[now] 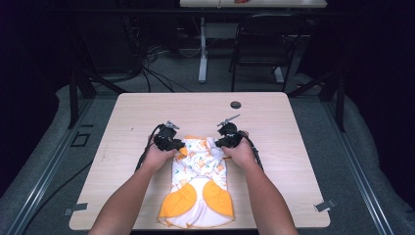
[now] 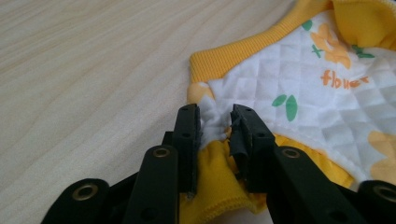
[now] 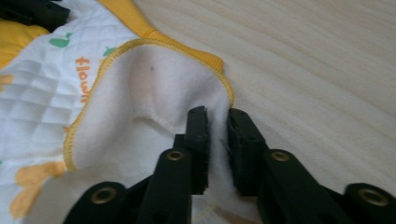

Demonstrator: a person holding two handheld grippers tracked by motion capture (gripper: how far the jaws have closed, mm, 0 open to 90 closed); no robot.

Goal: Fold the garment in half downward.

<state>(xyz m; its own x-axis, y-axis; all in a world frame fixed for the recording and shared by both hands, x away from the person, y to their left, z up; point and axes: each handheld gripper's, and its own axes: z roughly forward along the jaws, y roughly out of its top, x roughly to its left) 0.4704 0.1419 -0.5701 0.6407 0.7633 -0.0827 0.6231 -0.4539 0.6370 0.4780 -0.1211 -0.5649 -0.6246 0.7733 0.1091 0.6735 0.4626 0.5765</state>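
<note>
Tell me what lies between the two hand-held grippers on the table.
The far end of the yellow-and-white quilted garment spans the stretch between the left hand-held gripper and the right hand-held gripper, each with fabric between its jaws; the high view shows it.

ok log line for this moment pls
left gripper: pinching baby garment edge | right gripper: pinching its other side | garment: on table

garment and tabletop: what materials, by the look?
Baby garment: soft quilted cotton-like knit, matte, with stitched diamond pattern, ribbed yellow trim and a fleecy white inner face. Tabletop: probably pale wood-grain laminate, smooth, low sheen; streaky grain lines show, though solid wood cannot be excluded.
</note>
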